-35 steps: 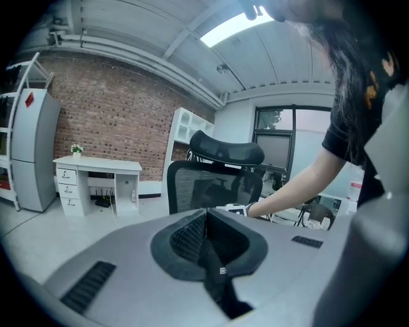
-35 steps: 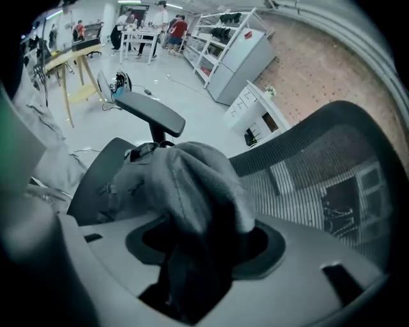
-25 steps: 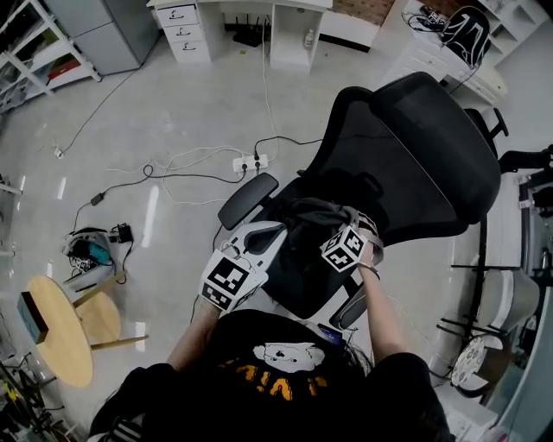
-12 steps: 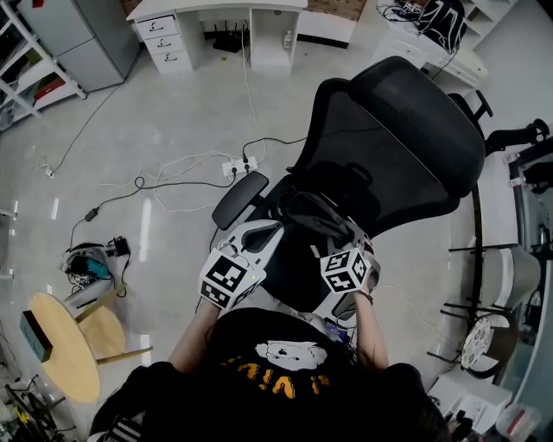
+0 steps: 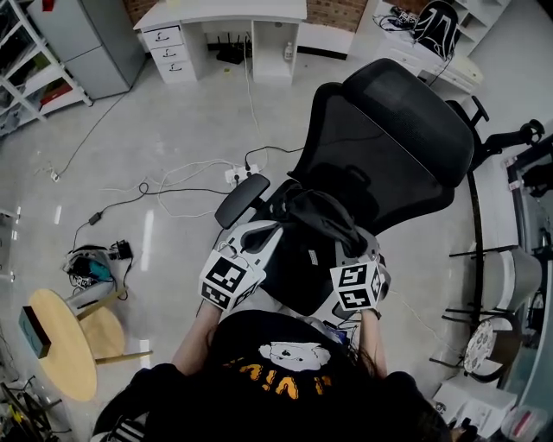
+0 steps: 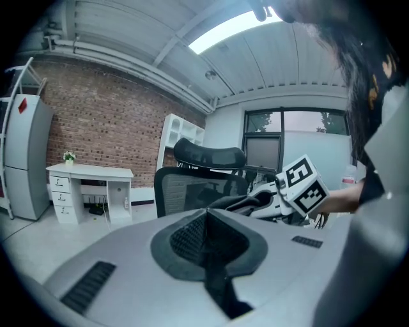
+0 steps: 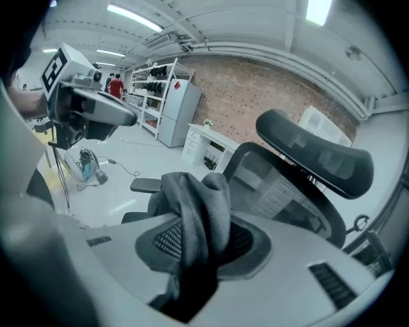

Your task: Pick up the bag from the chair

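A dark fabric bag (image 5: 315,216) lies bunched on the seat of a black mesh office chair (image 5: 389,147). My right gripper (image 5: 350,243) is at the bag's near right side, shut on a fold of its fabric, which rises between the jaws in the right gripper view as the bag (image 7: 195,204) draped over the right gripper (image 7: 198,246). My left gripper (image 5: 263,231) hovers at the seat's left edge beside the bag, jaws shut with nothing between them. In the left gripper view the left gripper (image 6: 206,233) points at the chair, with the bag (image 6: 246,201) beyond it.
The chair's left armrest (image 5: 242,198) sits just beyond my left gripper. A power strip with cables (image 5: 240,175) lies on the floor. A white desk with drawers (image 5: 216,13) stands at the back. A round wooden table (image 5: 60,345) is at the lower left.
My right gripper has drawn back toward the person's body with the bag's fabric in it, pulling the fabric up and taut. The left gripper has stayed in place.
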A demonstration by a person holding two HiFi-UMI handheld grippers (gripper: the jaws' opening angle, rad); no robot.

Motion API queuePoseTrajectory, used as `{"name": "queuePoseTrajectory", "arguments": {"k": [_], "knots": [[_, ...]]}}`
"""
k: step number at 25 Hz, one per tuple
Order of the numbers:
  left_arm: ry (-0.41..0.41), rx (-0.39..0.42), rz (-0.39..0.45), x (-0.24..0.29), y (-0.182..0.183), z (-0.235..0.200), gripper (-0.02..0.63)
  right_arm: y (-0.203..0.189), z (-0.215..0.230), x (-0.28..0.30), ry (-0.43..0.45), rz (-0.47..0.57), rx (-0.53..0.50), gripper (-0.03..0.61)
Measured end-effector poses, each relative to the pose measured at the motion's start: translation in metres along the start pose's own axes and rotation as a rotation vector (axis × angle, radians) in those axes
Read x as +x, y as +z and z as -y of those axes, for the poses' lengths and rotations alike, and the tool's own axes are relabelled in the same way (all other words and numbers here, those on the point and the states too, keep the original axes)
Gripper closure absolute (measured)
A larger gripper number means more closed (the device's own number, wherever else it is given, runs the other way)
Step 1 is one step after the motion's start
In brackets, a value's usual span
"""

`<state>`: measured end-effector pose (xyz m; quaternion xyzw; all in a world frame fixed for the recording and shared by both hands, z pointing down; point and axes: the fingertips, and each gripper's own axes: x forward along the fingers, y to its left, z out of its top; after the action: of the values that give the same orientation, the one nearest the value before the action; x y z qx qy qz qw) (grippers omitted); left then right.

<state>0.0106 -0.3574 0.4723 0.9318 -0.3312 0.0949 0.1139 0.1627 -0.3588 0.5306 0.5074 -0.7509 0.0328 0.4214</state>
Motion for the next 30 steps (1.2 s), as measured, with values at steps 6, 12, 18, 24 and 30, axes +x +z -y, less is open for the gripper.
{"name": "queuePoseTrajectory", "arguments": {"k": [6,12,18,24,30], "knots": [[0.060,-0.012,0.015,-0.025,-0.005,0.024,0.606,0.001,-0.017,-0.035,0.038,0.057,-0.032,0.480],[0.118,-0.009,0.026,-0.053,-0.011,0.067,0.604,-0.017,-0.036,-0.072,0.074,0.100,-0.053,0.486],[0.174,-0.006,0.030,-0.088,-0.024,0.122,0.605,-0.039,-0.066,-0.111,0.128,0.145,-0.080,0.491],[0.226,-0.024,0.010,-0.128,-0.049,0.174,0.606,-0.058,-0.102,-0.142,0.192,0.183,-0.107,0.492],[0.263,-0.033,-0.024,-0.159,-0.067,0.205,0.604,-0.073,-0.139,-0.158,0.265,0.176,-0.138,0.492]]}}
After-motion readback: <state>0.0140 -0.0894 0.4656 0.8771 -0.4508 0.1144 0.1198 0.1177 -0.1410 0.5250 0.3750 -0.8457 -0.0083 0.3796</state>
